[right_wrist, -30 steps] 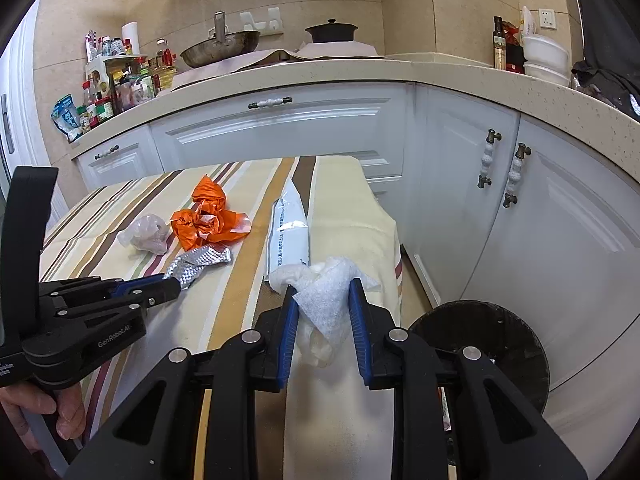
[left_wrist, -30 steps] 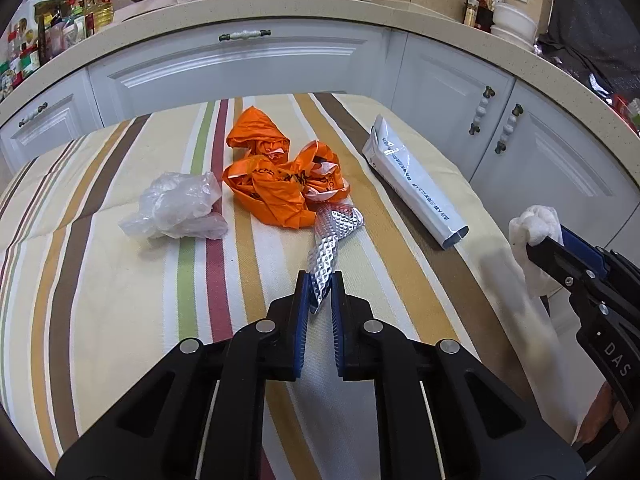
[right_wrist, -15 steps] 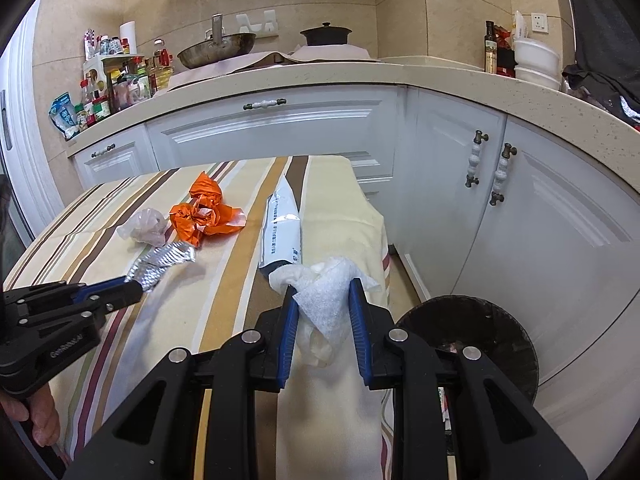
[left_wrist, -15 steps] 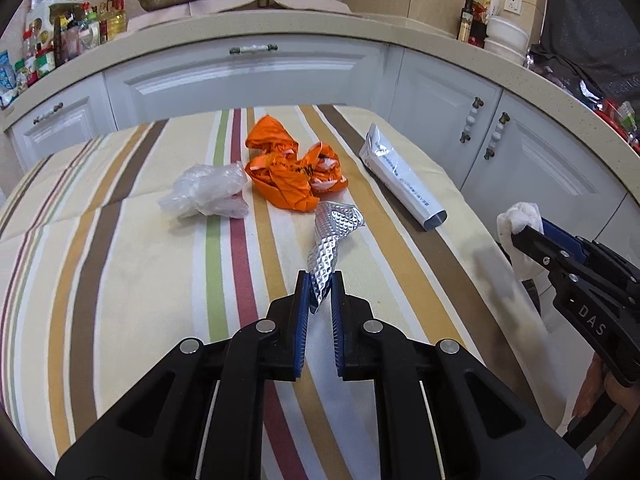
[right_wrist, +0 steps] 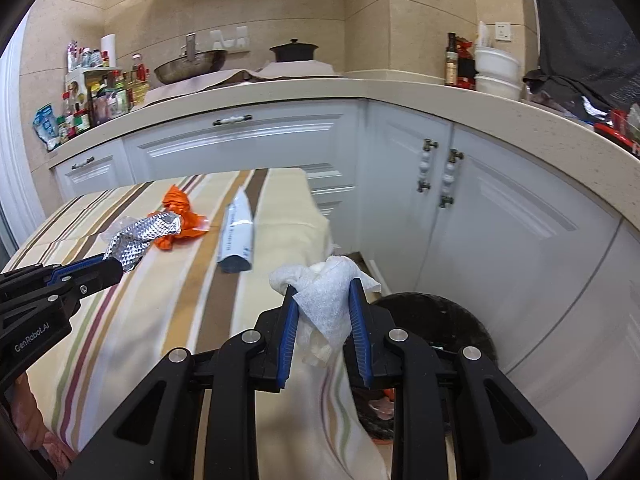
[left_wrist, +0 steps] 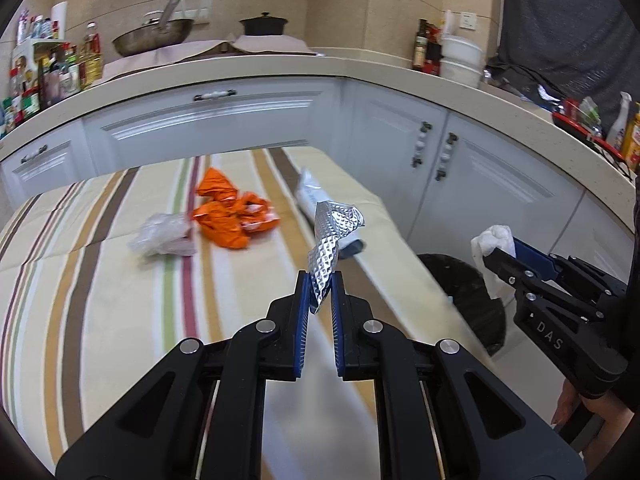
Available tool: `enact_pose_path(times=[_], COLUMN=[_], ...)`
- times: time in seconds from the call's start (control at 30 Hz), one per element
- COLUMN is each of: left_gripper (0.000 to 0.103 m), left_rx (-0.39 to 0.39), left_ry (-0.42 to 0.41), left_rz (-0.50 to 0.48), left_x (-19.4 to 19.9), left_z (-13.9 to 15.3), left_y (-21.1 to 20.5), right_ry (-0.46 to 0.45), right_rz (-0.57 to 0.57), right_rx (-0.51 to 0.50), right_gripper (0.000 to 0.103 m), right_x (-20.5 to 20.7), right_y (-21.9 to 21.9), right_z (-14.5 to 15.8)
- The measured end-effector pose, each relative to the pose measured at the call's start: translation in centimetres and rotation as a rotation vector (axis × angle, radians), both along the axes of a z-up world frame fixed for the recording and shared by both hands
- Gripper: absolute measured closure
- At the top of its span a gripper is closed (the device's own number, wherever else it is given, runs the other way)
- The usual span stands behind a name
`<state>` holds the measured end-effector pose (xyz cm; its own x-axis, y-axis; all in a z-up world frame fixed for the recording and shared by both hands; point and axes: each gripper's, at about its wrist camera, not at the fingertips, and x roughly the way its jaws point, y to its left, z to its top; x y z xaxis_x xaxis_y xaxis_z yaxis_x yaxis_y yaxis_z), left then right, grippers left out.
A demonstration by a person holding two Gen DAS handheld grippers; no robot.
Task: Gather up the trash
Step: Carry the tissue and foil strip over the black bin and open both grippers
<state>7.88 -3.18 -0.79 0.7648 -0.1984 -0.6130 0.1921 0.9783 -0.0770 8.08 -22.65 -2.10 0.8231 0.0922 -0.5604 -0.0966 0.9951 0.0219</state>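
Foil wrapper [left_wrist: 329,240], clamped in left tool [left_wrist: 320,286], hides tube's [left_wrist: 310,196] middle; right tool [right_wrist: 323,295] grips tissue [right_wrist: 326,300].

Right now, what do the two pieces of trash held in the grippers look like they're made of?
Silver strip in the left gripper: probably metallised foil or film, shiny, embossed with a diamond pattern, twisted.
White wad in the right gripper: likely tissue or paper towel, matte, soft, fibrous, crumpled.

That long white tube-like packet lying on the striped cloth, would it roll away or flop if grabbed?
The white packet looks flattened at its far end, so it probably won't roll. It lies straight, suggesting some stiffness. Its glossy skin may be slippery.
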Motion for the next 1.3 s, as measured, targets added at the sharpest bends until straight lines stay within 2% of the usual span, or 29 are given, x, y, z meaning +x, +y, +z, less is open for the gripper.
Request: enact_pose_path(times=[0.33,0.63,1.03,1.07,1.13,1.23,1.3], left_gripper=[0.092,0.092,0.092,0.091,0.082,0.068,0.065], left_rx=[-0.001,0.046,0.110,0.116,0.125,0.125,0.122], left_ry=[-0.030,-0.030,-0.022,-0.007,0.007,0.019,0.014], left_rz=[-0.126,-0.192,-0.223,-0.225,-0.212,-0.205,-0.205], left_x=[0.2,0.7,3.7,4.3,5.1,5.8,5.7], left_z=[0.2,-0.8,-2.6,-2.9,-3.5,-3.9,-3.7], left_y=[-6.9,-12.7,-19.4,-19.9,-20.7,-21.0,-20.9], right_ry=[-0.018,-0.023,-0.026,-0.026,-0.026,-0.014,-0.015], right_rz=[-0.123,-0.206,-0.235,-0.232,-0.237,-0.257,-0.265], right_rx=[0.005,0.010,0.047,0.052,0.060,0.067,0.076], right_gripper=[0.077,0.077,0.076,0.074,0.060,0.059,0.059], right_x=[-1.6,-2.2,0.4,0.7,1.5,2.3,2.3], right_y=[-5.1,-9.5,-13.6,-13.9,-14.4,-15.2,-15.4], right_z=[0.0,-0.9,-2.5,-2.7,-3.2,-3.8,-3.8])
